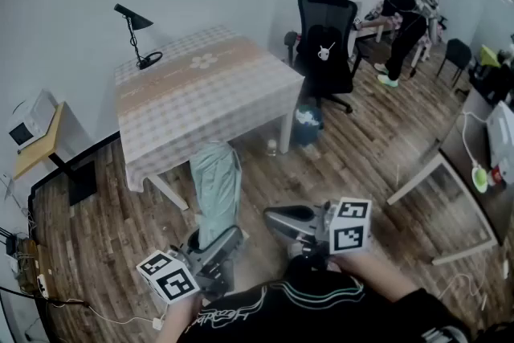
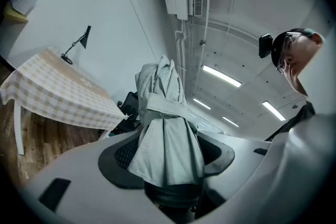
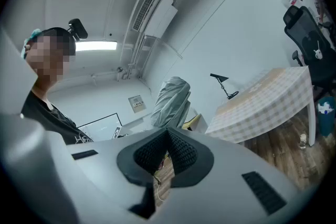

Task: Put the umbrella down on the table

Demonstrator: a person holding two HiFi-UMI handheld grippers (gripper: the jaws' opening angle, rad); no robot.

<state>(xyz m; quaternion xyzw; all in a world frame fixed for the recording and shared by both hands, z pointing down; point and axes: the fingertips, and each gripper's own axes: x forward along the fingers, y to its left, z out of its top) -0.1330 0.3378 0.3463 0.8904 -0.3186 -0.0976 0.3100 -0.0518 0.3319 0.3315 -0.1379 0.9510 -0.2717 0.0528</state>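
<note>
A folded pale green umbrella (image 1: pixel 215 187) stands upright in my left gripper (image 1: pixel 218 243), low in the head view and just in front of the table's near edge. In the left gripper view both pads press on the umbrella (image 2: pixel 167 123) above its dark handle, so the left gripper (image 2: pixel 168 168) is shut on it. The table (image 1: pixel 201 88) has a checked cloth, with a black desk lamp (image 1: pixel 136 34) at its far left corner. My right gripper (image 1: pixel 271 216) hovers to the right of the umbrella with its pads together and nothing between them. From the right gripper (image 3: pixel 168 135) the umbrella (image 3: pixel 170 99) and the table (image 3: pixel 262 105) show ahead.
A black office chair (image 1: pixel 325 44) stands behind the table, and a small bin (image 1: pixel 307 124) sits by the table's right leg. People (image 1: pixel 401 12) stand at the back right. A white frame table (image 1: pixel 450 197) is at the right and a low shelf (image 1: pixel 36 144) at the left.
</note>
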